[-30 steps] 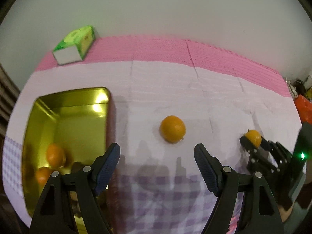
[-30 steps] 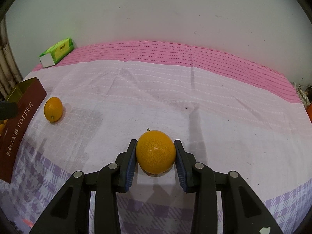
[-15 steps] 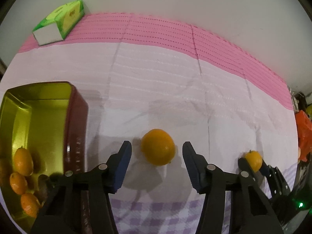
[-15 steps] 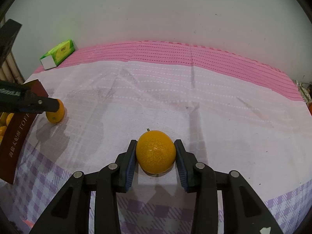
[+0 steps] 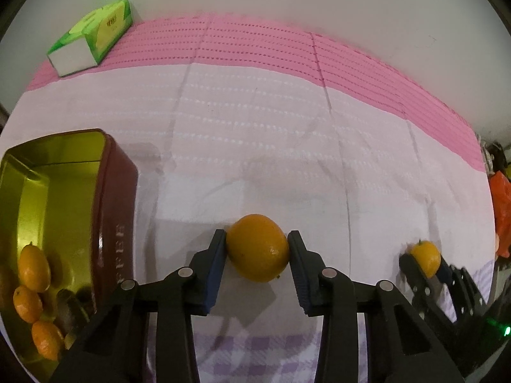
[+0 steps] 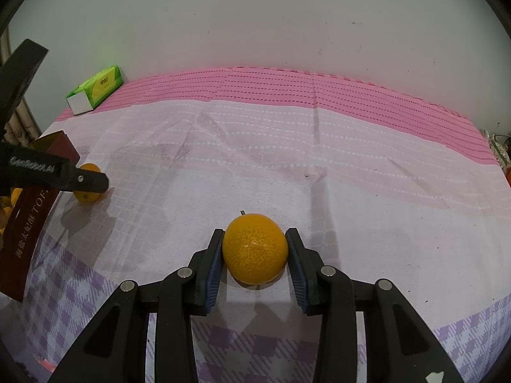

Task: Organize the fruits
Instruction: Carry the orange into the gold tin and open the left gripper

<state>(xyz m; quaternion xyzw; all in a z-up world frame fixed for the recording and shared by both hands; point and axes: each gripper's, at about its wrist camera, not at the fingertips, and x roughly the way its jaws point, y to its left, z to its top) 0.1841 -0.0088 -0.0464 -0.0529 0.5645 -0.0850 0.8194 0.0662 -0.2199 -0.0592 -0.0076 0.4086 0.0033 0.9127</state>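
My left gripper [image 5: 257,250] is shut on an orange [image 5: 258,247] that rests on the cloth just right of the tin [image 5: 115,191]. The tin is dark red outside and gold inside, and several small oranges [image 5: 33,268] lie in it. My right gripper [image 6: 255,249] is shut on a second orange [image 6: 255,247], also on the cloth. In the left wrist view the right gripper [image 5: 426,263] and its orange [image 5: 425,258] show at the far right. In the right wrist view the left gripper's finger [image 6: 86,181] partly hides its orange [image 6: 87,196] beside the tin [image 6: 30,223].
A green and white tissue pack [image 5: 91,38] lies at the back left on the pink band of the tablecloth [image 5: 287,146], near the wall. An orange plastic bag [image 5: 501,214] sits at the right edge.
My left gripper moved forward and down from beside the tin to the loose orange and closed its fingers on it. My right gripper stayed still, holding its orange.
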